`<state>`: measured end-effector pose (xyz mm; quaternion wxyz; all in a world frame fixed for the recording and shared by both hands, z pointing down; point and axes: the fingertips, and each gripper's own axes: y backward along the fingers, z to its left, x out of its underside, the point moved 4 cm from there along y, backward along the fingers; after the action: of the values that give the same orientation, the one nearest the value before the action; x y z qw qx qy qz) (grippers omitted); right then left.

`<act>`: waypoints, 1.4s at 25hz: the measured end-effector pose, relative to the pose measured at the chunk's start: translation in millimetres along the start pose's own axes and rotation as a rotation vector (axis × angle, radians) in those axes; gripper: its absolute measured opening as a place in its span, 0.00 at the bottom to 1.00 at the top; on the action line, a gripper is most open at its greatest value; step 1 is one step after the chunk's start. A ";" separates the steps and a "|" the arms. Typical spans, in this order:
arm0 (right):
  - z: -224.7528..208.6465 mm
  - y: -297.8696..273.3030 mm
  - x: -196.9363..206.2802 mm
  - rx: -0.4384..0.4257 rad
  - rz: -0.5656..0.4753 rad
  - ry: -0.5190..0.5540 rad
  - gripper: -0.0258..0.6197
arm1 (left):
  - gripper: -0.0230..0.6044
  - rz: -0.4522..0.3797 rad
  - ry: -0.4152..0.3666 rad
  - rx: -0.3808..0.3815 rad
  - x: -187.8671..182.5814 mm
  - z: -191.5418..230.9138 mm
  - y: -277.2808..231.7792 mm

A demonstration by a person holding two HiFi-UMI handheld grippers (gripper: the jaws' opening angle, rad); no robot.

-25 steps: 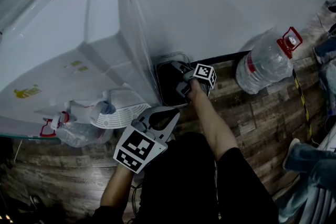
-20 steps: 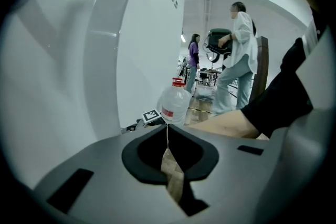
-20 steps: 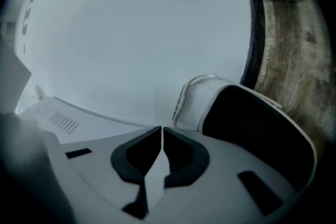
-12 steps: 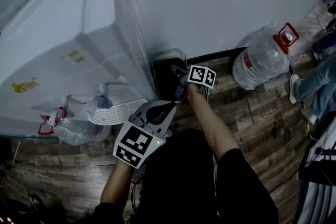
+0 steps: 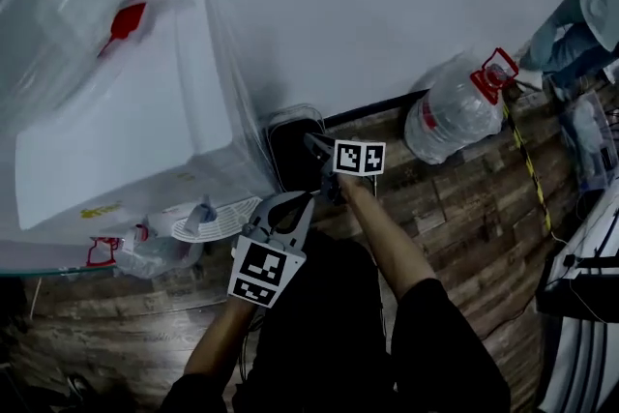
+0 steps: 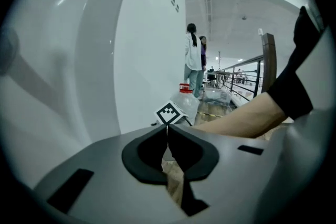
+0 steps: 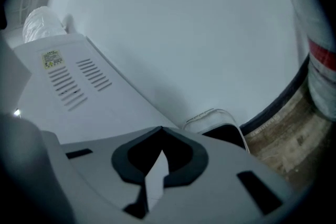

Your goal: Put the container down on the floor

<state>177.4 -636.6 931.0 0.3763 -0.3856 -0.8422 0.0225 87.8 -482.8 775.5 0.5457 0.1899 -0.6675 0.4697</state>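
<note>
1. The dark plastic container with a clear rim (image 5: pixel 293 153) stands on the wood-pattern floor (image 5: pixel 464 208), just ahead of the right tool (image 5: pixel 319 148). It is tucked into the corner between the white wall and the white film-wrapped appliance (image 5: pixel 126 131). Judging by how it sits, the set-down looks done or nearly so.

2. In the right gripper view, the right tool (image 7: pixel 160 134) has its jaws brought together at the tips, with nothing between them. The container (image 7: pixel 223 131) lies beyond the tips and a little to their right, apart from them. The tool points low toward the corner, probably because that is where the container had to go.

3. In the left gripper view, the left tool (image 6: pixel 167 127) is likewise closed tip to tip and holds nothing. Only floor shows through the gap lower down.

4. In the head view, the left tool (image 5: pixel 298 201) hangs behind and to the left of the right one, aimed roughly the same way. It seems parked there, out of the way, since one tool is enough for this placement.

5. A large clear plastic water bottle with a red cap (image 5: pixel 455 111) lies well off to the right tool's right, against the same wall. It is clear of the container.

6. If anything remains, I judge it is only backing the right tool straight away without nudging the container.
</note>
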 end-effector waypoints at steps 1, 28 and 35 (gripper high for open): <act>7.7 5.3 -3.3 0.008 0.013 0.010 0.06 | 0.07 0.002 0.008 -0.018 -6.6 0.1 1.0; 321.3 210.4 -151.5 0.110 0.052 0.175 0.06 | 0.07 0.103 0.161 -0.098 -274.1 -29.9 163.4; 409.9 276.5 -160.0 0.125 0.008 0.272 0.06 | 0.07 0.090 0.168 -0.152 -308.1 -50.8 214.3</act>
<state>152.4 -445.9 448.3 0.5103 -0.3640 -0.7788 0.0239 54.0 -415.9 404.2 0.5910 0.0779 -0.6608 0.4560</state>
